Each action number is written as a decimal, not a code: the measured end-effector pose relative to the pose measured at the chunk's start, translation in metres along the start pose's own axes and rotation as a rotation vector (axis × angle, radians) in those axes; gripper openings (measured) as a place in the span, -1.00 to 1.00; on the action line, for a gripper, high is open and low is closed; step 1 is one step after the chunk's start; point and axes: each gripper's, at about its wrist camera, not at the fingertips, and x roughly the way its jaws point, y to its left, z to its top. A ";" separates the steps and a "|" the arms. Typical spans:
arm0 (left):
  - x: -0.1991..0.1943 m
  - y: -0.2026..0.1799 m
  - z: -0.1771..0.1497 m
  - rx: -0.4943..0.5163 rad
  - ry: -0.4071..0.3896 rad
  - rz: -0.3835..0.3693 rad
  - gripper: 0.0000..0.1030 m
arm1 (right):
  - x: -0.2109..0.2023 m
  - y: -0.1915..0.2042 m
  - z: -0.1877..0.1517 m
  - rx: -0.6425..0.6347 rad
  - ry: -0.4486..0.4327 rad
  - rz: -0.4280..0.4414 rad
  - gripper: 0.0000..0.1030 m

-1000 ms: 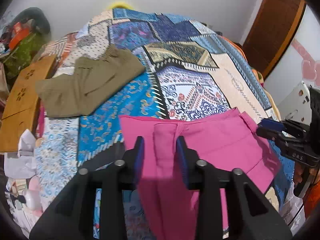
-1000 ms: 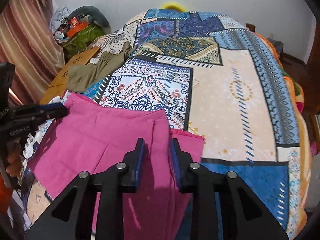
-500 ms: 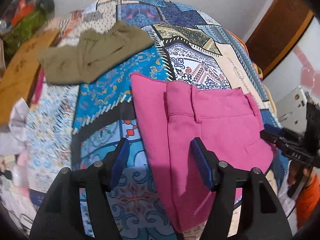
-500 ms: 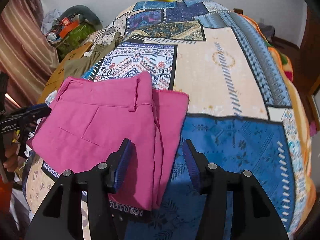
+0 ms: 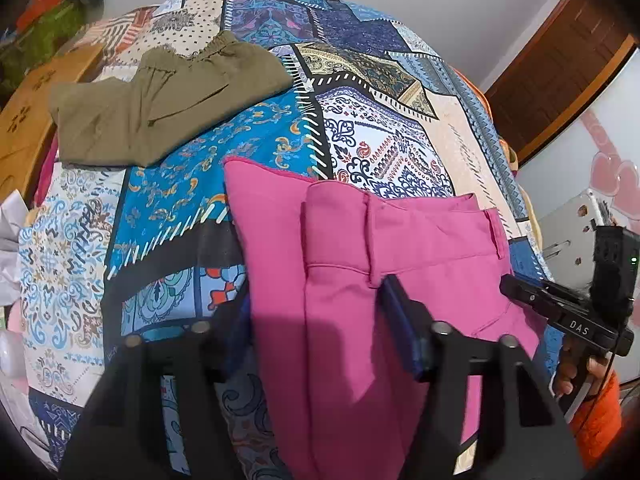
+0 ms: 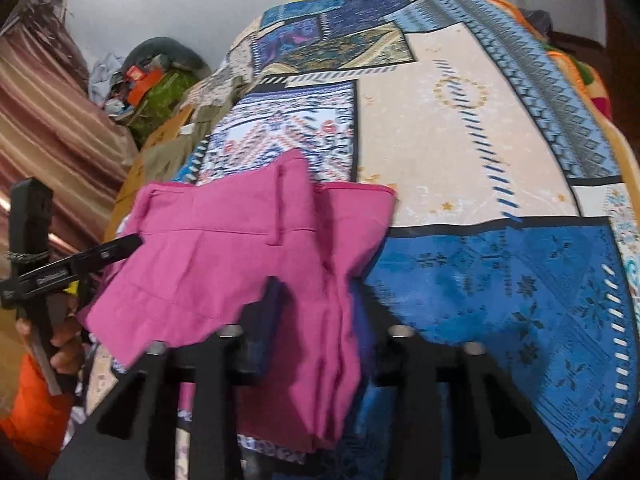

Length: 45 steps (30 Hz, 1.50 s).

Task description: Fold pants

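Note:
Folded pink pants (image 5: 400,240) lie on the patterned bedspread (image 5: 180,184), waistband away from me. My left gripper (image 5: 318,316) straddles their left part. Its jaws are closing, the cloth lies flat between them and the pads stand clear of it. In the right wrist view the same pink pants (image 6: 224,248) are bunched up between the jaws of my right gripper (image 6: 316,308). Those jaws are closing and pinch a raised fold; one pad is hidden behind the cloth. Each gripper also shows in the other view: the right gripper (image 5: 508,284), the left gripper (image 6: 136,240).
Olive pants (image 5: 160,108) lie folded at the far left of the bed. A wooden board (image 5: 24,128) and clutter (image 6: 152,80) sit beyond the left edge, by a striped curtain (image 6: 48,140). A brown door (image 5: 560,80) stands at the right. An orange sleeve (image 6: 24,400) holds the left gripper.
Both grippers let the lifted pink pants down onto the bed, opened wide and sank closer. Now both jaws are narrower, and the right one gathers a fold of the cloth.

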 end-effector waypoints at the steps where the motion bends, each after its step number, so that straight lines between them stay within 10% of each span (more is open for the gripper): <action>1: -0.001 -0.003 0.001 0.010 -0.006 0.010 -0.10 | 0.000 0.004 0.001 -0.018 0.000 -0.015 -0.59; 9: -0.014 -0.035 -0.004 0.182 -0.096 0.199 -0.56 | -0.007 0.023 0.008 -0.143 -0.051 -0.119 -0.88; 17: -0.052 -0.022 0.010 0.176 -0.185 0.215 -0.66 | -0.025 0.049 0.035 -0.216 -0.108 -0.129 -0.96; 24: -0.038 0.015 0.017 0.123 -0.107 0.190 -0.66 | -0.017 0.068 0.062 -0.195 -0.130 -0.118 -0.93; 29: -0.025 0.032 0.011 0.085 -0.088 0.155 -0.62 | 0.023 0.057 0.058 -0.127 0.013 -0.064 -0.17; 37: -0.019 0.031 0.011 0.094 -0.097 0.166 -0.58 | 0.060 0.048 0.056 -0.132 0.050 -0.059 0.13; 42: -0.017 0.031 0.011 0.097 -0.103 0.165 -0.58 | 0.063 0.048 0.060 -0.147 0.035 -0.041 -0.03; 45: -0.020 0.028 0.013 0.103 -0.113 0.178 -0.60 | 0.066 0.053 0.065 -0.154 0.041 -0.017 -0.57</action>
